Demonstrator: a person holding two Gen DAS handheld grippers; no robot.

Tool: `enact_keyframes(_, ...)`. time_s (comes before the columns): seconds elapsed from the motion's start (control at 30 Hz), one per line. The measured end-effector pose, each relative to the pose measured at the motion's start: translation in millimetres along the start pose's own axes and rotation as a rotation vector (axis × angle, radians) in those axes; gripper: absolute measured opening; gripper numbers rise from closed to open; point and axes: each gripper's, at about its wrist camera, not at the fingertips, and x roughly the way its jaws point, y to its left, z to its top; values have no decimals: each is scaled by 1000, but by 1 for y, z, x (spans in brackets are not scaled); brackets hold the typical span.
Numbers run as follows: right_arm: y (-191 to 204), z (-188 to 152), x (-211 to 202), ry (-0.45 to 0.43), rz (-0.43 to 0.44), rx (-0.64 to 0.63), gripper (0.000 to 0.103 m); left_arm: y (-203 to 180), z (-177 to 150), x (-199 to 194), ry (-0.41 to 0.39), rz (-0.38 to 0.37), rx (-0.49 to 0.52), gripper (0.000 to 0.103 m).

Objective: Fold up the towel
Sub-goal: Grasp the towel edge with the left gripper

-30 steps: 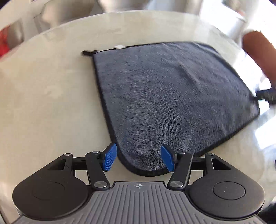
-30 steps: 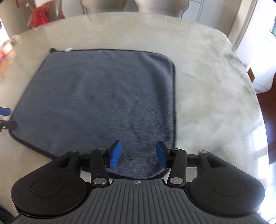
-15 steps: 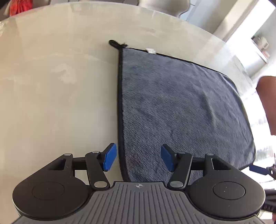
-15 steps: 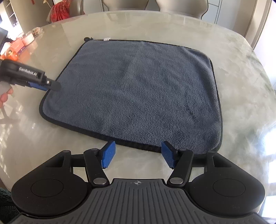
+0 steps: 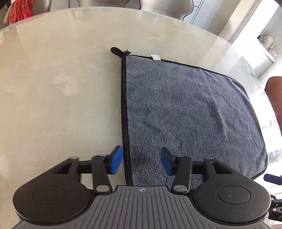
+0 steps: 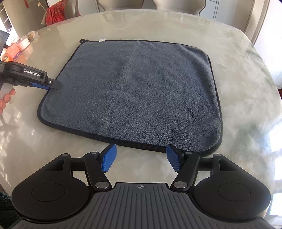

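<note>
Left wrist view | your left gripper (image 5: pixel 141 159) gapes wide astride towel (image 5: pixel 185 112) left hem | right gripper (image 6: pixel 140 158) wide, just short of near hem.

1 grey towel (image 6: pixel 134 91), flat, w/ 1 white tag (image 5: pixel 155 57) & 1 black hang loop (image 5: pixel 115 50). 1 marble-look table (image 6: pixel 246 84). 2 grippers: left gripper (image 5: pixel 141 159), right gripper (image 6: pixel 141 157), 2 blue pads each. 2 pale chairs at far side (image 6: pixel 178 5). 1 red cloth bundle (image 6: pixel 54 14).
</note>
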Motion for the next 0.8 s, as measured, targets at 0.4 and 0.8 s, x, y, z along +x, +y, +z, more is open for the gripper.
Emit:
enact_keyframes(0.4,-4,0,1,-4,7,15,64,7,2,-3,-4,-37,-51,4)
enact_keyframes(0.8,-15,-2,1,-10,35,55,64,-37,24,-17,-55,-131,26,4)
